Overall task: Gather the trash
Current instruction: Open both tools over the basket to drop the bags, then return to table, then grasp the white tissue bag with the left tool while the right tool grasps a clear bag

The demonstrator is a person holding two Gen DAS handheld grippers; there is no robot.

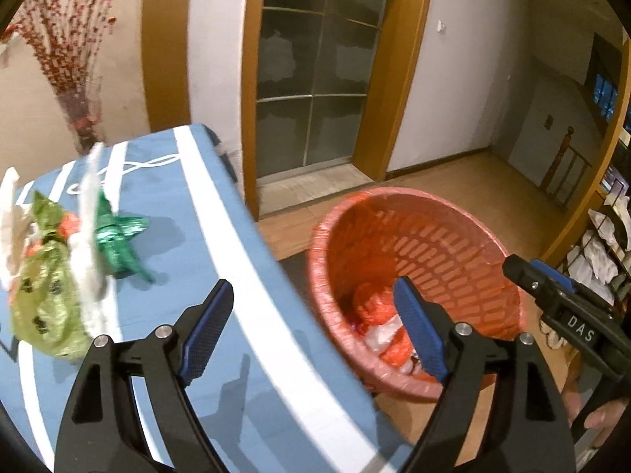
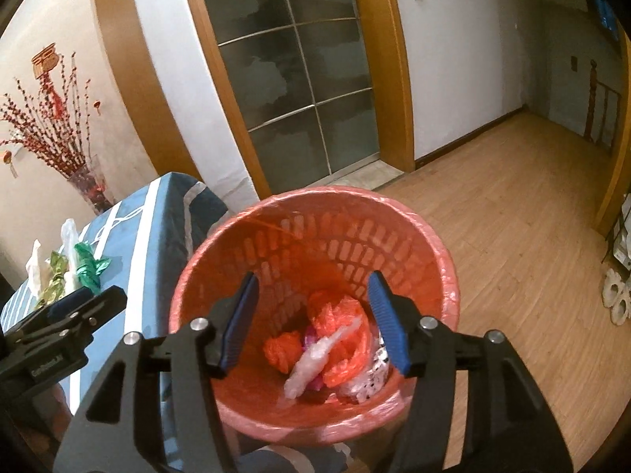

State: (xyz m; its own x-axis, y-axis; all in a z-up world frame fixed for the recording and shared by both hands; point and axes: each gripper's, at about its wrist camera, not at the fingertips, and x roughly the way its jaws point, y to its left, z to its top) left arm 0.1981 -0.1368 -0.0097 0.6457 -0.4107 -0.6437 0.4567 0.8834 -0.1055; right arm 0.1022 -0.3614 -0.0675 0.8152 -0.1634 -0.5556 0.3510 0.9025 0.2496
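The worktop, covered in a blue cloth with white stripes, is filling the left of the scene, and the red bin with its thin red liner is standing on the floor just beside the worktop's right edge. The bin is already holding crumpled red and white bags at its bottom.

The remaining trash is lying in a loose pile at the far left of the worktop: a yellow-green wrapper, a dark green foil wrapper and white plastic scraps, all touching or overlapping.

The right gripper is hanging over the mouth of the bin with its jaws apart and nothing between them. The left gripper is pointing across the worktop's edge, jaws spread wide and empty.

The step in hand is probably the reach back for the pile. It would go best with the jaws kept wide, coming down onto one wrapper's bunched middle rather than a thin edge, since foil and film slip easily. Pinching low risks catching the cloth.
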